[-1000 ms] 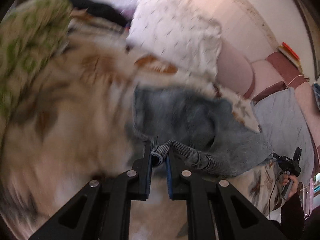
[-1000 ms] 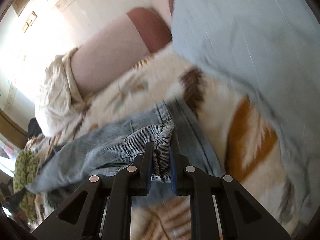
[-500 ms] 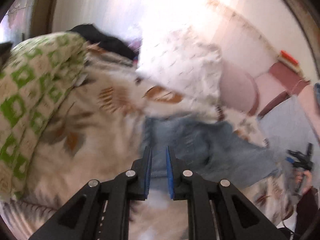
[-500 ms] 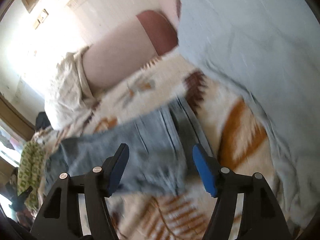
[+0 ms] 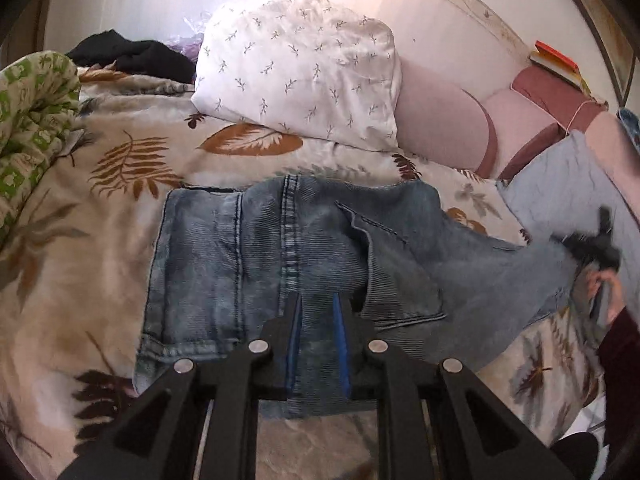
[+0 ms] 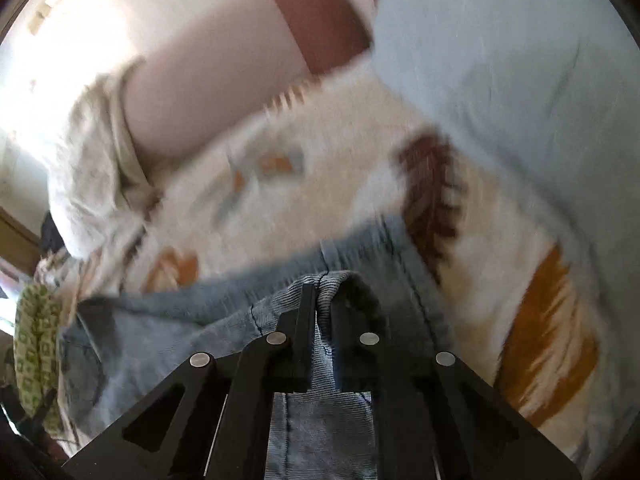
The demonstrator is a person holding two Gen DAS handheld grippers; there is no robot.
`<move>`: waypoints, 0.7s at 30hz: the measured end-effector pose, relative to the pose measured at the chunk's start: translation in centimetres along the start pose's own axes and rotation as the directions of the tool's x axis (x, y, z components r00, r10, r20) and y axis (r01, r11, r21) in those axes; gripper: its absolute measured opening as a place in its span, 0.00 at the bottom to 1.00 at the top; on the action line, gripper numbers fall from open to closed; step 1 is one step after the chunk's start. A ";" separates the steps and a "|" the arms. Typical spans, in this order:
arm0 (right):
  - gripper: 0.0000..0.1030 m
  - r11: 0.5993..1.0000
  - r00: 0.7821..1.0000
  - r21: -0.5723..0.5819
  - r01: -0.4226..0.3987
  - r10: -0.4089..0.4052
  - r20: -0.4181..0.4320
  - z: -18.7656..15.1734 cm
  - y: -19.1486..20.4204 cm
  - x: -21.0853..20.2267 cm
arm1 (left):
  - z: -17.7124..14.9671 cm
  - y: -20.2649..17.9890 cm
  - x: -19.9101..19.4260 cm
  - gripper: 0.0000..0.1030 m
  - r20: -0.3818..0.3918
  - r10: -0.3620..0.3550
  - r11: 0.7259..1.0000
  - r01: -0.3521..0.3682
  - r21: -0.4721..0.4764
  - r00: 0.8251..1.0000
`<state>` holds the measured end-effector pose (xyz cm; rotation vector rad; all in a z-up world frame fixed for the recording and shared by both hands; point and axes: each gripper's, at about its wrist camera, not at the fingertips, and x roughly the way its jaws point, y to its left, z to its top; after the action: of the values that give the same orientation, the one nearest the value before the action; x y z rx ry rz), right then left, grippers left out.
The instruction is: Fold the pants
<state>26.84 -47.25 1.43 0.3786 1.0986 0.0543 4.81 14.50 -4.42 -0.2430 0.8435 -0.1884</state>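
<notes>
Blue denim pants (image 5: 256,256) lie on a cream leaf-print blanket (image 5: 80,240), waist end near me, legs running right. My left gripper (image 5: 316,300) hovers over the waist with its jaws slightly apart and nothing between the blue pads. My right gripper (image 6: 323,292) is shut on a bunched fold of the pants (image 6: 324,364); the rest of the denim (image 6: 160,320) trails left in that blurred view. The right gripper and the hand holding it also show at the far right of the left wrist view (image 5: 592,248), at the leg end.
A white patterned pillow (image 5: 304,68) and a pink headboard cushion (image 5: 436,124) lie behind the pants. A green-patterned quilt (image 5: 28,112) is bunched at left. A light blue pillow (image 5: 568,184) sits at right. Dark clothes (image 5: 132,56) lie at the back.
My left gripper let go of the waistband and now hovers over the flat pants. My right gripper opened half a second ago and has now shut on a denim fold.
</notes>
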 end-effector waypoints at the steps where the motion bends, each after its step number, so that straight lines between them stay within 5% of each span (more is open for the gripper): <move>1: 0.06 1.000 0.999 -0.008 -0.004 0.005 0.047 0.5 0.2 -0.8 | 0.0 0.1 0.1 0.17 0.008 0.000 1.000 0.000 -0.004 1.000; 4: 0.06 1.000 0.993 -0.019 0.024 -0.021 0.115 1.8 0.5 -1.1 | -0.4 0.5 0.6 0.17 0.021 -0.016 1.000 0.016 -0.022 1.000; 10: 0.17 0.986 0.985 0.052 0.157 -0.153 -0.074 0.2 -2.3 5.0 | -1.3 0.1 1.7 0.20 0.013 0.023 0.999 -0.024 0.047 1.000; 15: 0.33 0.999 0.999 0.040 0.032 -0.032 -0.009 -2.2 -2.0 -0.7 | -1.1 0.3 1.8 0.21 0.012 0.010 0.999 -0.011 0.036 1.000; 18: 0.65 1.000 1.000 0.024 0.000 0.000 0.014 -3.7 -2.2 -4.3 | -1.1 0.3 1.7 0.23 0.009 0.007 0.999 -0.007 0.035 1.000; 21: 0.68 0.998 1.000 0.061 -0.023 0.024 -0.014 -5.4 -3.0 -4.8 | -1.1 0.4 1.7 0.23 0.003 0.007 0.999 -0.007 0.034 1.000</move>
<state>19.52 -49.65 2.40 0.4459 1.1125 0.0449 5.08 14.25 -6.43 -0.2086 0.8372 -0.1959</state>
